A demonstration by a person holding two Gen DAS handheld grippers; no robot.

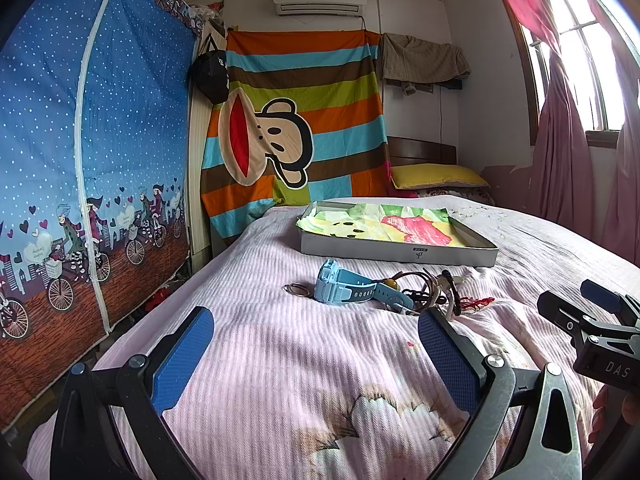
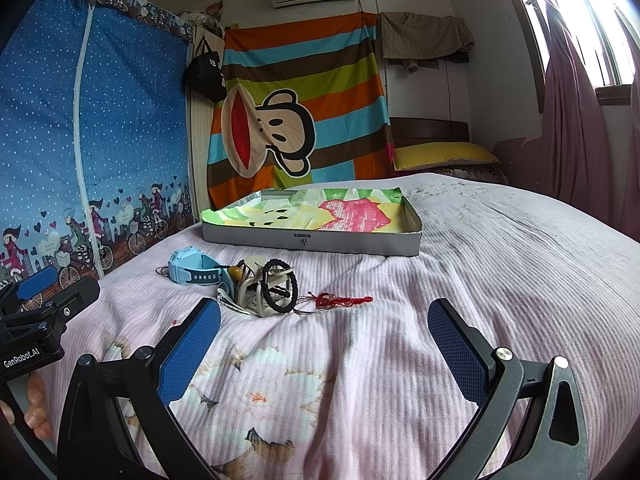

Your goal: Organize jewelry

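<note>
Both grippers hover low over the pink ribbed bedspread (image 2: 500,240), jaws spread wide and holding nothing. From the left gripper (image 1: 316,356), the other tool's body reads "DAS"; from the right gripper (image 2: 324,344), the neighbouring tool reads "GenRobot.AI". Ahead of the blue pads (image 2: 192,348) lies the jewelry heap: one light-blue watch (image 2: 196,270), one black hair tie (image 2: 280,286), one red knotted cord (image 2: 340,301) and thin metal rings (image 1: 297,290), touching or just beside one another. One shallow grey tray (image 2: 312,242), lined with colourful paper, sits just beyond.
</note>
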